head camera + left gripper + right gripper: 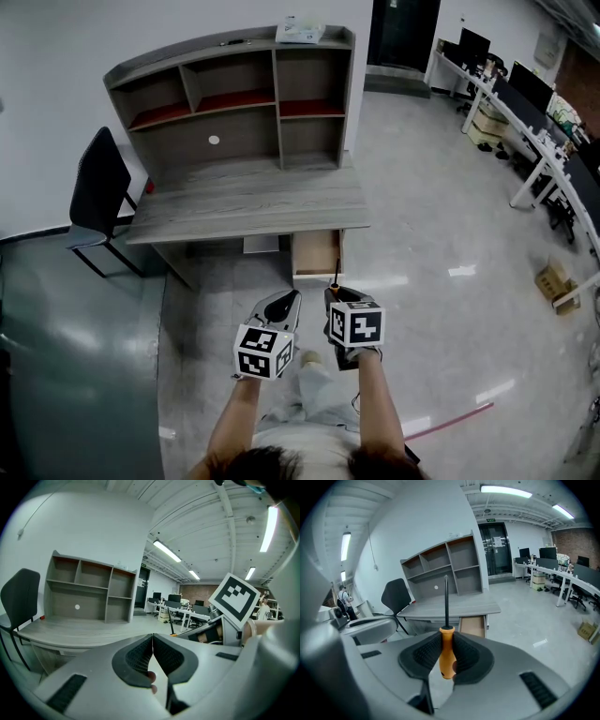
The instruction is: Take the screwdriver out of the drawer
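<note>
Head view: grey desk [248, 202], open drawer [315, 255], glossy floor [427, 197]

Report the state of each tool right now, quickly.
Left tool: closed, nothing between its jaws.
Right tool: closed on the screwdriver, gripping its orange handle.
</note>
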The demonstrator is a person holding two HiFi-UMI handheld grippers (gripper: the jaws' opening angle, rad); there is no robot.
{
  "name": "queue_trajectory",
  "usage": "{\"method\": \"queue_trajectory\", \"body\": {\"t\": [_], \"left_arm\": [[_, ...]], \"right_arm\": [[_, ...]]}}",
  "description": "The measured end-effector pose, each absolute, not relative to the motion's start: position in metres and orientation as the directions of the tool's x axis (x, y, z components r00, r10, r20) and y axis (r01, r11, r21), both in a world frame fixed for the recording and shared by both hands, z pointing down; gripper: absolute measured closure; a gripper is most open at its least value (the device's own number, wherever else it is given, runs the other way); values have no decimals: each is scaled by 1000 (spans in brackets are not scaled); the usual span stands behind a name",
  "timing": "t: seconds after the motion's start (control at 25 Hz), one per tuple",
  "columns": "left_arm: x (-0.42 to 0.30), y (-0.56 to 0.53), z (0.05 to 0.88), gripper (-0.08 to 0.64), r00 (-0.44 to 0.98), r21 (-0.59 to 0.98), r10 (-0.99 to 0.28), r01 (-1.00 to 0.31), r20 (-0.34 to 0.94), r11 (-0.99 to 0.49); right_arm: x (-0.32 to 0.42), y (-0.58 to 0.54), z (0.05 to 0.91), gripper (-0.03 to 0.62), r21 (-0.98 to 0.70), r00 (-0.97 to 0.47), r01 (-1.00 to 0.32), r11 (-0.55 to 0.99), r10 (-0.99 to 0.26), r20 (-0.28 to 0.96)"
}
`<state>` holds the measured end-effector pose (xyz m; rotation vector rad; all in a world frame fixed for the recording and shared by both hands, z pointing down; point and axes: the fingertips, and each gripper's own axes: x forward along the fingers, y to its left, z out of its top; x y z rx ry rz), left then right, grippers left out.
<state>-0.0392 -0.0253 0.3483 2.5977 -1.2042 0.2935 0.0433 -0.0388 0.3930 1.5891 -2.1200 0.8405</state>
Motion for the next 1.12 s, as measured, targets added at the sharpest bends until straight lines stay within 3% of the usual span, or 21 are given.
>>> {"method": "queue_trajectory", "body": {"t": [1.12], "left_arm": [[-68, 44, 290, 541, 672, 109, -716, -739, 189, -665]], "right_arm": [[6, 32, 329, 505, -162, -281, -959, 230, -821, 498]]}}
